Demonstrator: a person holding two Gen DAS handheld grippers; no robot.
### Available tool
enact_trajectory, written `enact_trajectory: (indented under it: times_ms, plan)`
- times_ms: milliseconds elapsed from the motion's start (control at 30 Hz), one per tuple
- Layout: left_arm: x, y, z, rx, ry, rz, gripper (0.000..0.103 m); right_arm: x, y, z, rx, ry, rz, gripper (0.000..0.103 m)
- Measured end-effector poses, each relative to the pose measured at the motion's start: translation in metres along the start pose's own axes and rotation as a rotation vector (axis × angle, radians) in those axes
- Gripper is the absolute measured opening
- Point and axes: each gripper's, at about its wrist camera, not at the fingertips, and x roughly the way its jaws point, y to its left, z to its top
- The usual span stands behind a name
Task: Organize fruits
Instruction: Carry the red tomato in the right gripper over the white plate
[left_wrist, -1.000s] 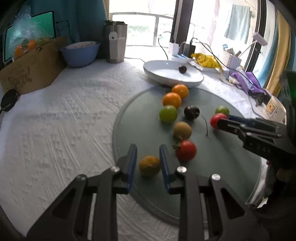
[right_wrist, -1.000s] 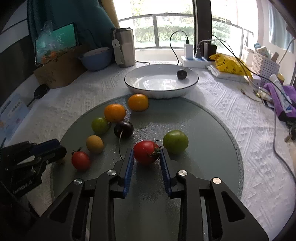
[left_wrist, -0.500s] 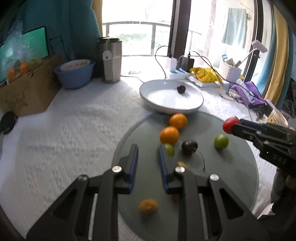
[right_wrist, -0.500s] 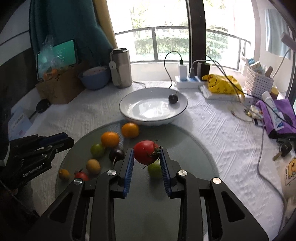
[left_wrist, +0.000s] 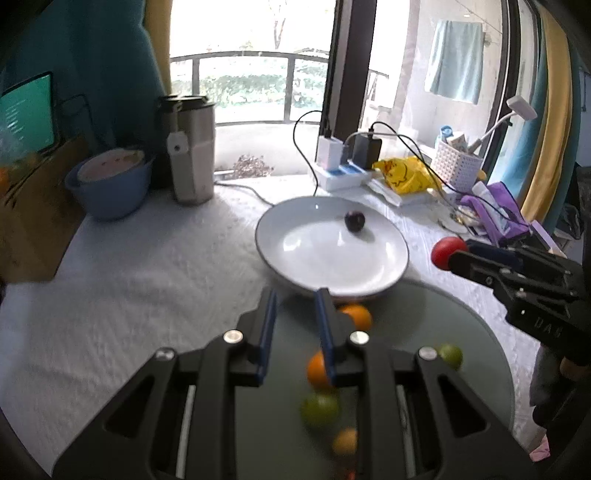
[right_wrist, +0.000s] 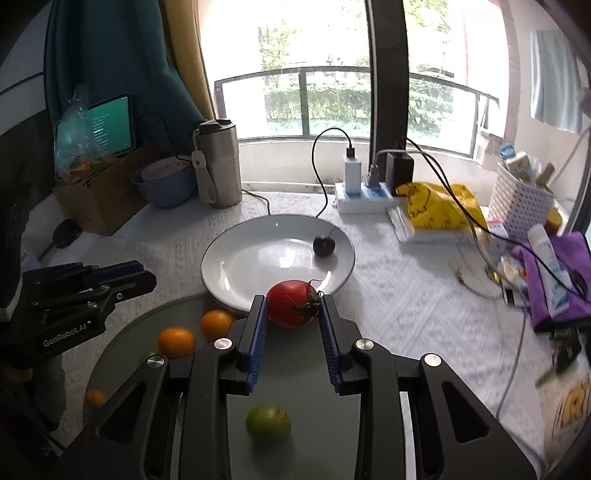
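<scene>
My right gripper (right_wrist: 293, 306) is shut on a red tomato (right_wrist: 291, 302) and holds it above the near rim of the white plate (right_wrist: 251, 266). From the left wrist view the tomato (left_wrist: 445, 251) hangs just right of the plate (left_wrist: 314, 251). A dark cherry (left_wrist: 354, 220) lies in the plate. My left gripper (left_wrist: 295, 310) is shut and empty, above the plate's near edge. Two oranges (left_wrist: 356, 315) (left_wrist: 317, 369), green fruits (left_wrist: 319, 410) (right_wrist: 268, 422) and a small yellow fruit (left_wrist: 345, 441) lie on the round grey mat (left_wrist: 424, 314).
Behind the plate stand a steel tumbler (left_wrist: 192, 155), a blue bowl (left_wrist: 110, 188) and a power strip (left_wrist: 340, 173) with cables. A yellow bag (left_wrist: 404, 175), a white basket (left_wrist: 458, 166) and a purple pouch (left_wrist: 495, 218) crowd the right. A cardboard box (right_wrist: 99, 199) sits at the left.
Both grippers rose and moved forward from the mat toward the plate. The right one carried the tomato along. The small orange fruit that was by the left fingertips stayed on the mat.
</scene>
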Motion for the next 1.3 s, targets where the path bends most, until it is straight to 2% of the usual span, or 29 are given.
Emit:
enact_trajectory:
  times_ms: [233, 500, 900, 1067, 1300]
  plan:
    - [0.017, 0.014, 0.015, -0.016, 0.011, -0.018, 0.023, 0.025, -0.004, 0.019, -0.025, 0.002, 0.007, 0.031]
    - [-0.008, 0.022, -0.021, -0.064, 0.063, -0.001, 0.023, 0.019, 0.001, 0.005, -0.006, 0.025, 0.021, 0.031]
    - [-0.061, 0.004, -0.094, -0.093, 0.12, -0.041, 0.024, -0.026, 0.029, -0.038, -0.004, 0.034, 0.017, 0.031]
    - [-0.067, 0.001, -0.112, -0.083, 0.146, -0.043, 0.024, -0.04, 0.038, -0.055, -0.003, 0.039, 0.01, 0.031]
    - [-0.067, -0.003, -0.123, -0.056, 0.148, -0.028, 0.024, -0.05, 0.039, -0.059, -0.001, 0.03, -0.01, 0.031]
